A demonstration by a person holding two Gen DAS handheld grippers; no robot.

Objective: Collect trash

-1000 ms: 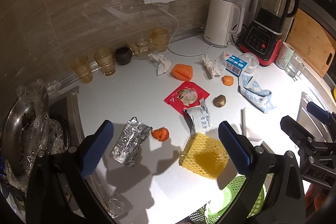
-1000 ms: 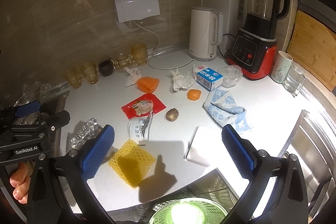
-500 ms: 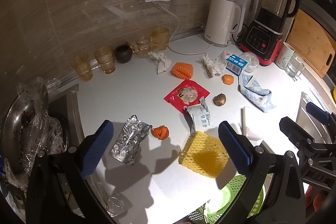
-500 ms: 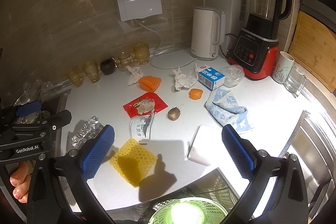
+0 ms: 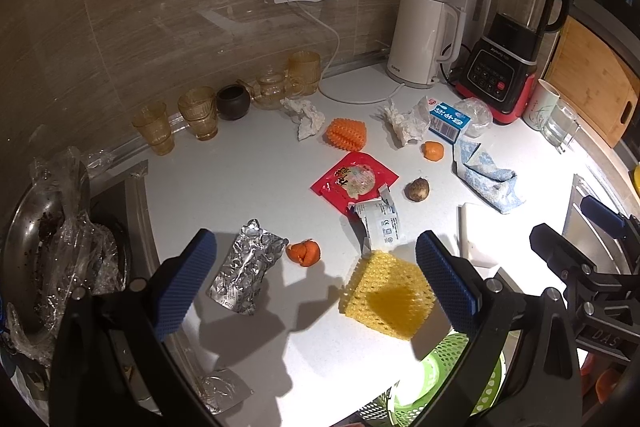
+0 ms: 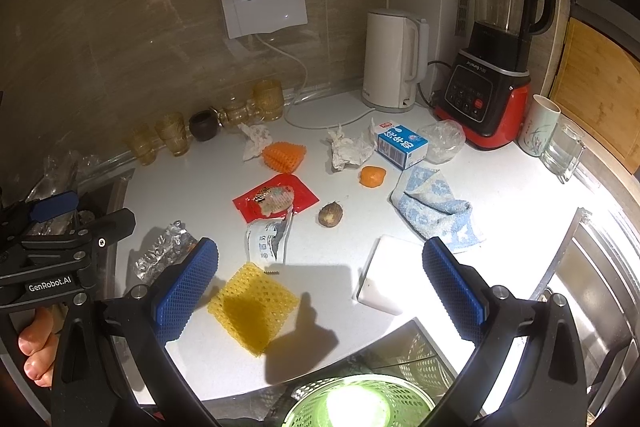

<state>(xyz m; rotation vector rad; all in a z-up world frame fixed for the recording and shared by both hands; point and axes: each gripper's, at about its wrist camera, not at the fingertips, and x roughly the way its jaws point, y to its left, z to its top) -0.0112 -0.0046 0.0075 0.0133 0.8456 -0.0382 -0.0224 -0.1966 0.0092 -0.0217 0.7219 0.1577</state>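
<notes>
- Both grippers hung above the white counter (image 5: pixel 248 187) with nothing between their blue pads; the left gripper (image 5: pixel 316 271) had its fingers spread wide, and so did the right gripper (image 6: pixel 320 279).
- The trash lay scattered around the red packet (image 5: pixel 354 181), taken here as landmark: a torn white wrapper (image 5: pixel 380 225) touching its near edge, a yellow foam net (image 5: pixel 386 297) nearer still, an orange peel (image 5: pixel 305 253) and crumpled foil (image 5: pixel 246 269) on its near left side.
- Beyond the red packet lay an orange foam net (image 5: pixel 347 134) and two crumpled tissues (image 5: pixel 306 115); to its right, a small brown root (image 5: pixel 417 189).
- A green basket (image 6: pixel 360 403) sat below the counter's front edge, probably the place for the trash.
- The step in hand looked like choosing a first piece. The yellow foam net seemed the easiest, being closest to both grippers and the basket.
- It would likely squash flat, so a good pinch would take one raised edge rather than press down on the middle.
- The blue towel (image 6: pixel 434 209) right of the red packet might not be trash.
</notes>
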